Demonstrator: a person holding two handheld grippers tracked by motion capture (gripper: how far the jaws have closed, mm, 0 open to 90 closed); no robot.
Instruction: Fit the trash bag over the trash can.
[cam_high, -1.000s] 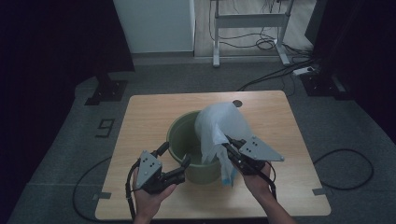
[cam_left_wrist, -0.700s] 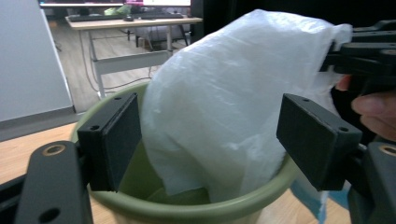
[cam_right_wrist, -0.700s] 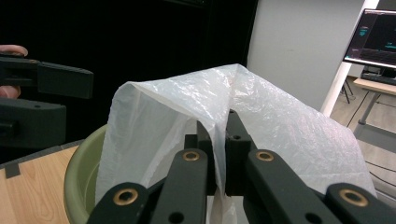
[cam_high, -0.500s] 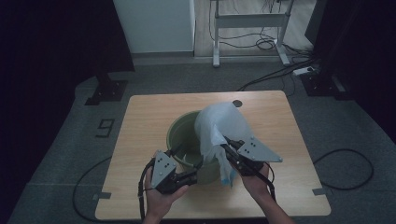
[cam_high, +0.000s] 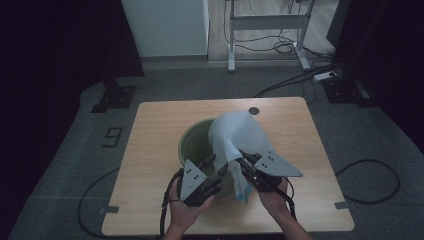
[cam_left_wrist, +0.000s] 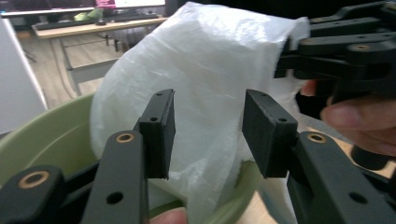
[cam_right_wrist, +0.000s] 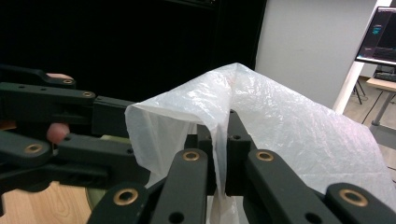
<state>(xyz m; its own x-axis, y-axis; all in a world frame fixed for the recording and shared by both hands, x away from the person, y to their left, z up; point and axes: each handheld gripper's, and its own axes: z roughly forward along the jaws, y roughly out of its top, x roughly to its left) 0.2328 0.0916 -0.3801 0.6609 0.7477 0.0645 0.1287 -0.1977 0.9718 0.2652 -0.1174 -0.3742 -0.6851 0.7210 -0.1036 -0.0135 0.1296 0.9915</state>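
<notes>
Since a moment ago, the left tool (cam_high: 216, 176) has slid in from the left toward the thin white plastic bag (cam_high: 235, 136), and its jaws have just been closing. They now stand about half open. In the left gripper view a loose fold of the bag (cam_left_wrist: 205, 107) lies between the two black pads (cam_left_wrist: 161, 133), but the pads do not seem to press on it yet.

The bag hangs over the right side of the round green plastic bucket (cam_high: 192, 145), puffed up like a little tent, with its far end falling into the bucket and its near edge hanging down outside the rim. The right tool (cam_high: 240, 164) has not moved. Its jaws are squeezed tight on the near edge of the bag (cam_right_wrist: 261, 116), and that pinch is likely what keeps the bag lifted so it does not slump into the bucket.

My guess is that the person wants to line the bucket with the bag. One side is held up so the other tool can grab a second spot and pull the mouth open over the rim.

The bucket stands near the middle of the light wooden surface (cam_high: 150, 150), close to the person's hands. A small dark round spot (cam_high: 254, 110) sits on the surface behind the bag.
</notes>
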